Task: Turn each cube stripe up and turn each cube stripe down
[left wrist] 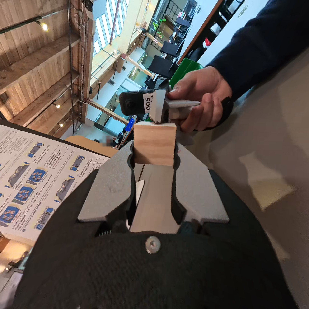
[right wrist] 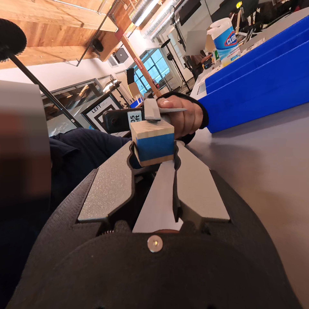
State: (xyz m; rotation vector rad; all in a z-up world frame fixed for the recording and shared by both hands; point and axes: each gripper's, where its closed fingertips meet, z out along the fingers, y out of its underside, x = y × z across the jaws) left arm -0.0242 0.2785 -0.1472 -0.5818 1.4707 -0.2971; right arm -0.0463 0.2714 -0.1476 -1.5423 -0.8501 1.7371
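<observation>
Left wrist view: smooth matte grey table (left wrist: 267,167) along the right side, with a printed white instruction sheet (left wrist: 41,175) of small blue-and-grey pictures lying flat at left. Rigid green plastic bin (left wrist: 184,70) far back, partly hidden behind a hand (left wrist: 200,97) in a dark sleeve. Left gripper (left wrist: 153,155), with black textured body and grainy grey angular fingers, pinching a pale wooden cube (left wrist: 154,143) by its two sides, held in the air off the table. Plain, faintly banded grain on the face turned toward this camera, with sharp square edges.

Right wrist view: same grey table (right wrist: 250,167) carrying a long, straight-walled blue plastic bin (right wrist: 250,100), with a white cylindrical wipes canister (right wrist: 224,41) behind it. Right gripper (right wrist: 154,152), of matching build, closed on the same cube (right wrist: 155,147), slightly tilted between the fingertips. Broad blue stripe across the near face, bare wood above and below. One grey finger of the other gripper pressed on the cube's top, held by a hand (right wrist: 184,115).
</observation>
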